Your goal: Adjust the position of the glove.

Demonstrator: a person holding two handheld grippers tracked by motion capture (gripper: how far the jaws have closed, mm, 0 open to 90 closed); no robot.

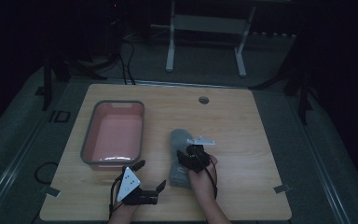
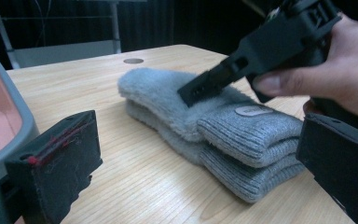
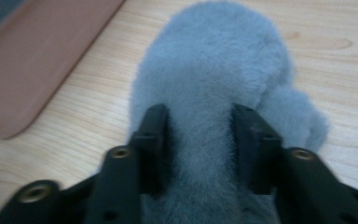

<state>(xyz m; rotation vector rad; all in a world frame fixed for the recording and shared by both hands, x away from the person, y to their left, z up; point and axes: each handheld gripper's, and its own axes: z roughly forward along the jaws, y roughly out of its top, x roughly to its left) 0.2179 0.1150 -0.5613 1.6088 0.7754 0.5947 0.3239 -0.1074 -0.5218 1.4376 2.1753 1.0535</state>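
Note:
A pair of fuzzy grey socks (image 1: 179, 139) with ribbed cuffs lies stacked near the middle of the wooden table (image 1: 242, 140). My right gripper (image 1: 187, 153) rests on top of the upper sock (image 2: 242, 133), and its jaws pinch a ridge of the fluffy fabric (image 3: 214, 60). In the right gripper view the gripper (image 3: 198, 126) has that ridge between its two jaws. One of its jaws presses into the pile in the left gripper view. My left gripper (image 1: 150, 175) stands open and empty just left of the socks, near the table's front edge.
A pink bin (image 1: 88, 140) with a grey rim stands empty at the left, close to my left gripper; its corner (image 2: 9, 126) shows beside the left jaw. A round cable hole (image 1: 203, 100) sits at the back. White frame legs (image 1: 170, 46) stand beyond the table.

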